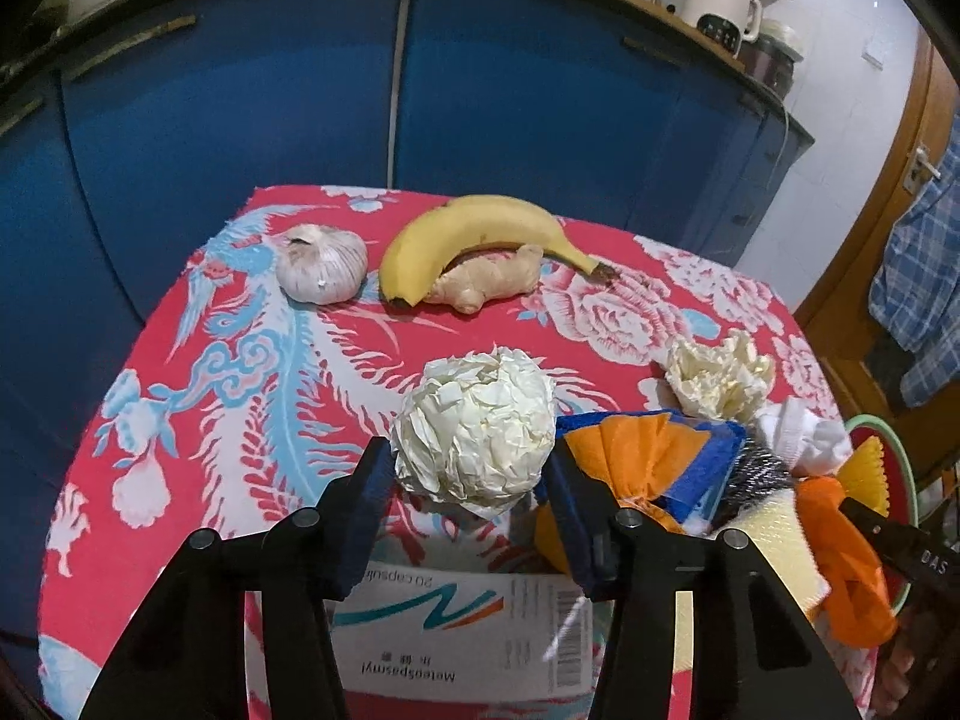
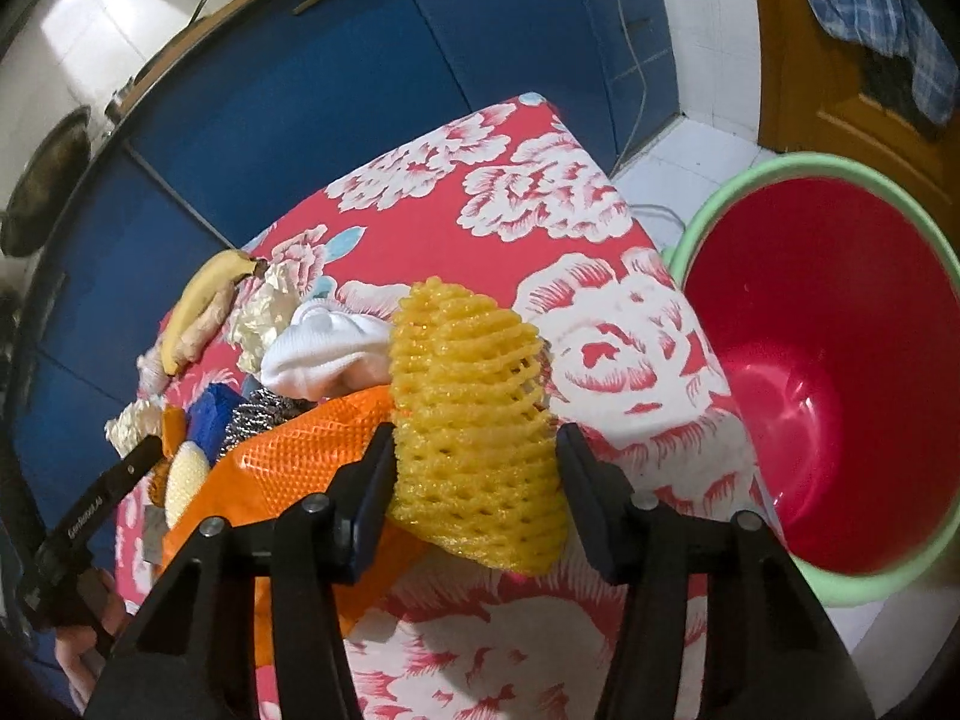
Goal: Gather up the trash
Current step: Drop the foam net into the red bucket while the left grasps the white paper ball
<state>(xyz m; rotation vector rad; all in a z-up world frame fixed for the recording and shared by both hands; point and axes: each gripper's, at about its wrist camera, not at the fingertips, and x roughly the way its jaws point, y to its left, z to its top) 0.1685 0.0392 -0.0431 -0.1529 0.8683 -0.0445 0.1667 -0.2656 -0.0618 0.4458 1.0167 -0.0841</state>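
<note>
A crumpled white paper ball [image 1: 474, 426] lies on the red floral tablecloth [image 1: 240, 420]. My left gripper [image 1: 471, 468] is shut on it, a blue pad pressing each side. A yellow foam fruit net [image 2: 474, 414] stands at the table's right side, and my right gripper [image 2: 477, 456] is shut on it, fingers touching both flanks. A second paper wad [image 1: 720, 375] lies further right. A red basin with a green rim [image 2: 690, 240] stands off the table's right edge with nothing in it.
A banana [image 1: 474, 234], ginger [image 1: 489, 282] and garlic [image 1: 321, 264] lie at the table's far side. A pile of orange mesh [image 2: 288, 456], blue cloth [image 1: 702, 468], steel scourer [image 2: 258, 411] and white sock [image 2: 324, 348] sits between the grippers. A medicine box [image 1: 456, 630] lies under my left gripper. Blue cabinets stand behind.
</note>
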